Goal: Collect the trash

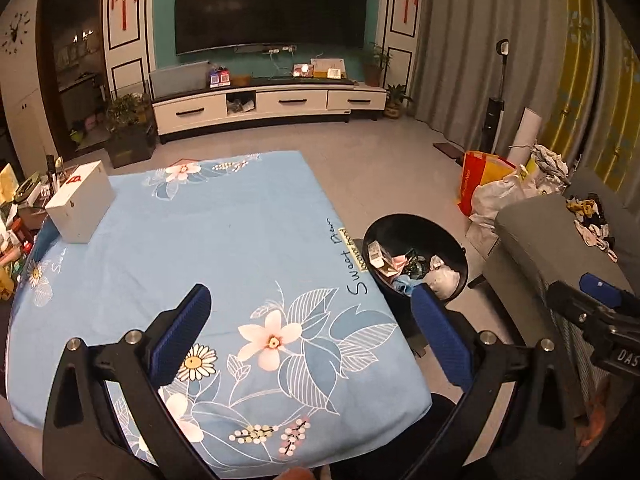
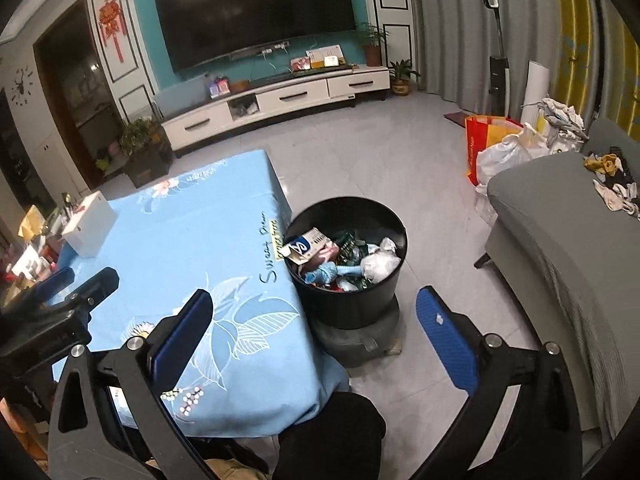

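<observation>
Both grippers — left gripper (image 1: pixel 310 312), right gripper (image 2: pixel 316 316) — gape wide, empty; black bin (image 2: pixel 348 264) beside worktop (image 1: pixel 180 240) holds the trash.

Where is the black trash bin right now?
The black trash bin stands on the floor against the right edge of the blue flowered table, seen mid-frame in the right wrist view, with the grey sofa further right.

1. Trash bin (image 1: pixel 416 256): near rim hidden behind the left tool's finger (image 1: pixel 442 340) in the left wrist view.
2. Trash (image 2: pixel 344 258) in the bin: lower layers buried; package print too small to read.
3. Counter (image 2: pixel 180 224): near edge covered by tool frames.
4. Sofa (image 2: pixel 560 240): cut off at right edge.
5. Left-side clutter (image 1: pixel 12 216): too small to identify.
</observation>
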The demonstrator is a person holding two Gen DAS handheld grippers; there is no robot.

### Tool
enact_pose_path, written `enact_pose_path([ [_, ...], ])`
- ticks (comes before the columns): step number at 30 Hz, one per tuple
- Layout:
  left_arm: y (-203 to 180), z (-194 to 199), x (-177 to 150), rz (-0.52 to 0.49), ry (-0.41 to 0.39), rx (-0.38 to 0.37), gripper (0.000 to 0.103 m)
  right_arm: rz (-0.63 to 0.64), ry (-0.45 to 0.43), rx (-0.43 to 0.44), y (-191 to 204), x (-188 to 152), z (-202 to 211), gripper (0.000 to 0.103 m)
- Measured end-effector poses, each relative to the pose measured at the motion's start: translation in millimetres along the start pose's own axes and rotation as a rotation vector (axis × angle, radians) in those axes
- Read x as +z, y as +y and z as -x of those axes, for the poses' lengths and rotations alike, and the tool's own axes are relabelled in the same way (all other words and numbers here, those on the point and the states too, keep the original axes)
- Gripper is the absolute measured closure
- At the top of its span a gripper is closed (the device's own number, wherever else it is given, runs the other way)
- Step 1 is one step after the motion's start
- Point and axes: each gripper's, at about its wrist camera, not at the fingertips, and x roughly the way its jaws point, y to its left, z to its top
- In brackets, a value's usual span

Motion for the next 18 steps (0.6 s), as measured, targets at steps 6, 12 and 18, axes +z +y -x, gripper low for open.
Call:
enact_pose_path([
  [6, -2.1, -8.9, -5.8, -0.006, 0.037, 0.019, 0.003, 0.001, 0.031, 0.009, 5.8, -3.6, -14.6, 0.003],
  [12, -6.5, -11.3, -5.3, -0.008, 0.029, 0.048, 0.003, -0.001, 0.040, 0.019, 3.2, -4.8, -21.2, 0.003],
  [18, -11.8, -21.9, -3.8, -0.011, 0.057, 0.060, 0.003, -0.013, 0.044, 0.011, -3.7, -5.9, -27.8, 0.003],
])
